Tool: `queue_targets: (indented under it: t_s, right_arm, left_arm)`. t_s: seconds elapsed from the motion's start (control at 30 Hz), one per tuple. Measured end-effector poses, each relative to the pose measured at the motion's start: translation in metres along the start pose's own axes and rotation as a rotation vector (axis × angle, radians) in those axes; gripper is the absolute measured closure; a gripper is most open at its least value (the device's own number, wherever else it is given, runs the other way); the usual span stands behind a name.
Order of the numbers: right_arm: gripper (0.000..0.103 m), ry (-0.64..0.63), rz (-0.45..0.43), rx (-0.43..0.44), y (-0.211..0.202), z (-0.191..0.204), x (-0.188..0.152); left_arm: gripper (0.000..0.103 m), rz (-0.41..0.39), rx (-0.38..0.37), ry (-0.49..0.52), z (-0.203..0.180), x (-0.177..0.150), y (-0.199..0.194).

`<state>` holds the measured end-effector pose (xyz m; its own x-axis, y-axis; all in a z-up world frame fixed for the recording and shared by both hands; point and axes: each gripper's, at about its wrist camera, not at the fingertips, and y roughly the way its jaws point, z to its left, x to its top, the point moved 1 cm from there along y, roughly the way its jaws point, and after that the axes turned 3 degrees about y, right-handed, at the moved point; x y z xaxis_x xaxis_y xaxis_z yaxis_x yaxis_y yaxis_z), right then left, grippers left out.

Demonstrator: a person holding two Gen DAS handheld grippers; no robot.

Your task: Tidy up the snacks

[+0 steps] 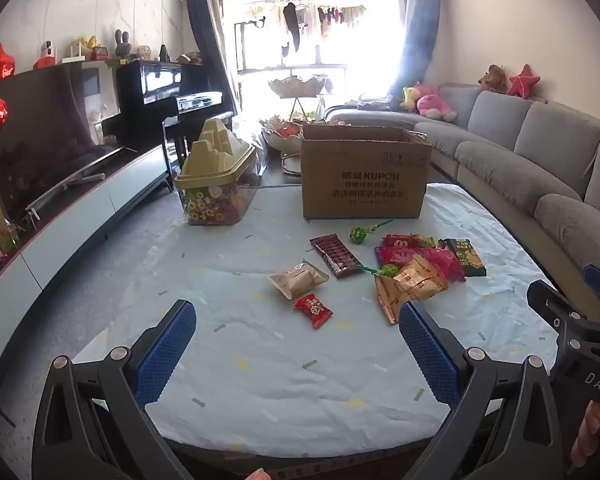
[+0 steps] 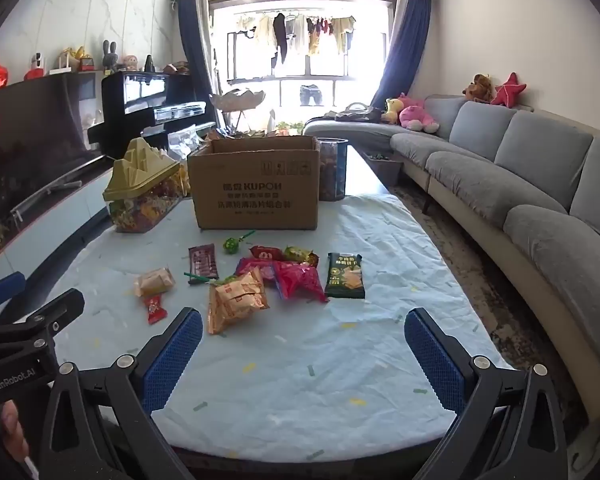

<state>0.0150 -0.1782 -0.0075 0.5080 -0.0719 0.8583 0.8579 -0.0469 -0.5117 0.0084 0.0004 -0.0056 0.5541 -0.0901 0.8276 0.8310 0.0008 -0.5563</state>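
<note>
Several snack packets lie on a table with a pale blue cloth (image 1: pixel 260 360) (image 2: pixel 320 380): a small red packet (image 1: pixel 313 310) (image 2: pixel 155 308), a beige packet (image 1: pixel 298 279) (image 2: pixel 154 281), a dark red bar (image 1: pixel 335 255) (image 2: pixel 202 261), orange packets (image 1: pixel 410 286) (image 2: pixel 236 300), pink packets (image 2: pixel 300 278), a dark green packet (image 1: pixel 468 258) (image 2: pixel 345 276) and green lollipops (image 1: pixel 357 234) (image 2: pixel 231 245). An open cardboard box (image 1: pixel 364 178) (image 2: pixel 256 188) stands behind them. My left gripper (image 1: pixel 296 354) and right gripper (image 2: pixel 303 358) are open and empty above the near table edge.
A clear candy container with a gold lid (image 1: pixel 218 180) (image 2: pixel 144 192) stands left of the box. A tall snack canister (image 2: pixel 333 168) stands behind the box on the right. A grey sofa (image 2: pixel 520 184) runs along the right, a TV cabinet (image 1: pixel 80 208) along the left.
</note>
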Motion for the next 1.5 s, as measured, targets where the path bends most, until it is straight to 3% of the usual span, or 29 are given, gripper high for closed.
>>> queue_targets:
  t_s: [0.13,0.2,0.57,1.5]
  right_arm:
    - [0.001,0.006,-0.004,0.003,-0.001,-0.001,0.000]
    - [0.001,0.007,-0.005,0.005,-0.002,-0.001,0.000]
    - [0.001,0.003,-0.008,0.004,-0.002,0.000,-0.003]
    - [0.001,0.002,-0.012,0.006,-0.006,0.000,0.001]
  left_arm:
    - [0.000,0.008,-0.012,-0.017,0.004,0.001,0.005]
    - [0.000,-0.050,0.010,0.004,0.001,0.002,-0.009]
    - [0.000,-0.018,0.007,0.000,-0.001,0.002,-0.007]
    - [0.000,-0.021,0.010,0.000,-0.001,0.002,-0.007]
